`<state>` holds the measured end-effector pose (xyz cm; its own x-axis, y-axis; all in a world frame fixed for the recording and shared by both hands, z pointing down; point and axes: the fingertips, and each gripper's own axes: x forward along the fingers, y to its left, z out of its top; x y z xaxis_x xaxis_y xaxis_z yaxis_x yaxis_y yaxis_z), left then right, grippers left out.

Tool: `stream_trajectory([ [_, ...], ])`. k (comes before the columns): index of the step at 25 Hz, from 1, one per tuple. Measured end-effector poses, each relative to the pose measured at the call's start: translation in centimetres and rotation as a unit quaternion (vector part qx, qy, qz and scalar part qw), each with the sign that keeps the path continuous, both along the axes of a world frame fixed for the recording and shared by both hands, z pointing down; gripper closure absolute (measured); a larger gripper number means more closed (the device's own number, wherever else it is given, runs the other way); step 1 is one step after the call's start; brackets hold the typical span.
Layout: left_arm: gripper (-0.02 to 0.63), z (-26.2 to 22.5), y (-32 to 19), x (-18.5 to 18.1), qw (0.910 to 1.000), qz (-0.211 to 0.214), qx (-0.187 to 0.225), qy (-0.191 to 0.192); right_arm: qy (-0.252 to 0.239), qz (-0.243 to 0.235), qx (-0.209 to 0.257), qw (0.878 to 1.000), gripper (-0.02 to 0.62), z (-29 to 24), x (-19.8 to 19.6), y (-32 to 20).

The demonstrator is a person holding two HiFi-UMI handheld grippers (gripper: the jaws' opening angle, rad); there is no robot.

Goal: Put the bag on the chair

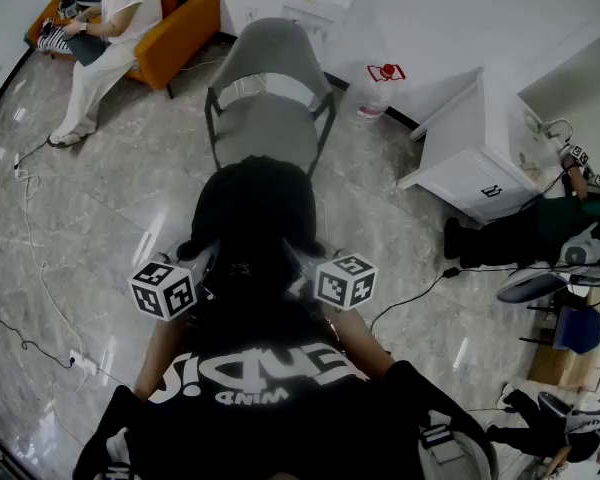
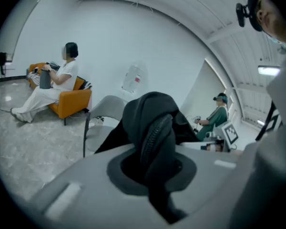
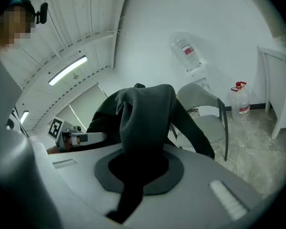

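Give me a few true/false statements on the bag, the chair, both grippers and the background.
1. The bag already lies on the chair seat. False: the black bag is held up in front of the grey chair, and the part of the seat that shows is bare.
2. Both grippers are shut on the bag. True: fabric is pinched in the left gripper and in the right gripper.
3. The chair is tipped over. False: it stands upright.
4. A person sits on an orange sofa. True: the person is on the sofa, beyond the chair.
5. The red-capped jug stands on the chair. False: the jug is on the floor by the wall.
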<state>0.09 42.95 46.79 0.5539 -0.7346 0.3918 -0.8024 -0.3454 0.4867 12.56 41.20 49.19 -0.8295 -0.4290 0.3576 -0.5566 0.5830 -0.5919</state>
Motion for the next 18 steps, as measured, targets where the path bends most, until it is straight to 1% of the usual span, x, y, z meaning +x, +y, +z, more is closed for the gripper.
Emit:
stream_trajectory([
  [9, 0.586, -0.3, 1.0, -0.8, 1.0, 0.002, -0.007, 0.006, -0.002, 0.001, -0.001, 1.0, 0.584, -0.2, -0.8, 0.7],
  [14, 0.586, -0.8, 1.2, -1.8, 0.9999, 0.014, -0.002, -0.001, -0.009, 0.017, -0.002, 1.0, 0.584, -0.6, -1.9, 0.8],
  [18, 0.586, -1.0, 0.9, -3.0, 0.9996, 0.027, 0.007, -0.001, -0.015, 0.034, 0.007, 0.999, 0.584, -0.8, -3.1, 0.2],
])
